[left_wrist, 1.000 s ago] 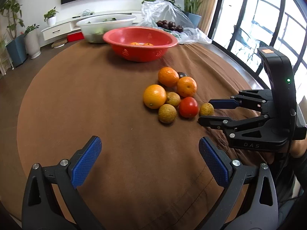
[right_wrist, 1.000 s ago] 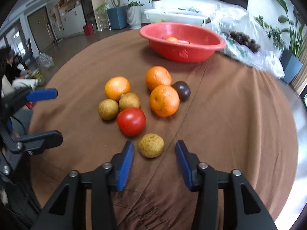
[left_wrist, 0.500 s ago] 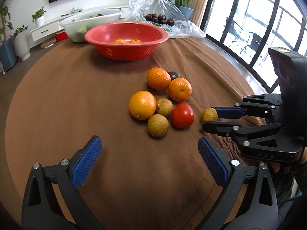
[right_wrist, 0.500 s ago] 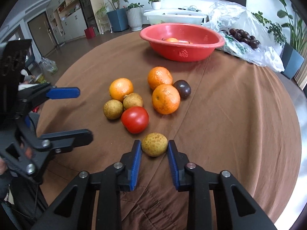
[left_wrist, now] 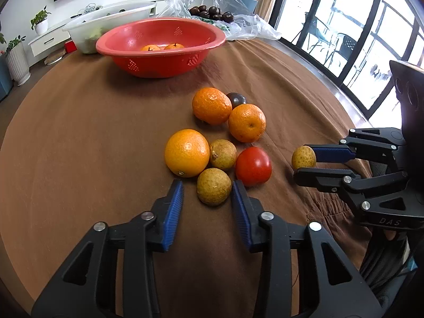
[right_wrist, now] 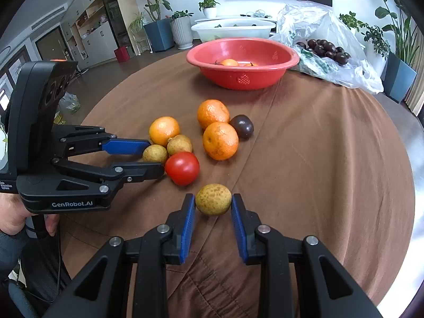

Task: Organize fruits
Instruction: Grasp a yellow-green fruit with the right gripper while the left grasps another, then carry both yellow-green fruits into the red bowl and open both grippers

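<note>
On the brown tablecloth lies a pile of fruit: three oranges, a red tomato, a dark plum and two brownish round fruits. My left gripper has the nearer brown fruit between its fingertips. Its jaws are closing, and a gap still shows beside the left pad. To the right, apart from the pile, my right gripper is shut on a spotted yellow-brown fruit that rests on the cloth. The red bowl at the back holds two oranges.
A white basin and a clear plastic bag of dark fruits stand behind the bowl. The round table's edge curves close on the right. A person's hand grips the left tool's handle.
The left gripper came forward to the pile and its wide jaws narrowed around the brown fruit. The right jaws closed onto the spotted fruit and then held still.
</note>
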The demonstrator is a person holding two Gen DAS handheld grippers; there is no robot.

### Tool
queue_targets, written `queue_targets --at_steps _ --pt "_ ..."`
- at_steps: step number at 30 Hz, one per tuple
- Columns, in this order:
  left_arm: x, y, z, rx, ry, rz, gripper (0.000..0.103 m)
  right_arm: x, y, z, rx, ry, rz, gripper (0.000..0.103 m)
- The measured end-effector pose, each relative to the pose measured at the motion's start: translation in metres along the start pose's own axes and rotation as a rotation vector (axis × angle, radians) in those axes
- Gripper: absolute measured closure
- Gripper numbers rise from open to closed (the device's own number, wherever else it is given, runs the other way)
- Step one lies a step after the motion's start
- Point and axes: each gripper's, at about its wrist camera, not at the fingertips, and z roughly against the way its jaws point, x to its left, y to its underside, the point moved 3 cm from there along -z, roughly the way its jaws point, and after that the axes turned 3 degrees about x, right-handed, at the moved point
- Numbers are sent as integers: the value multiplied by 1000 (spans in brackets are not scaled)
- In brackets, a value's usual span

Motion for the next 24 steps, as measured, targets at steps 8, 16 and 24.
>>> queue_targets --at_steps 8,16,24 --pt "-6 1 0 -3 -8 -26 78 -1 1 -3 8 -3 -11 73" --pt "-8 4 4 -23 -8 -26 79 -1 3 0 4 -2 -22 73" --pt "-1 13 20 -52 -1 13 79 -8 1 3 2 -16 -58 73"
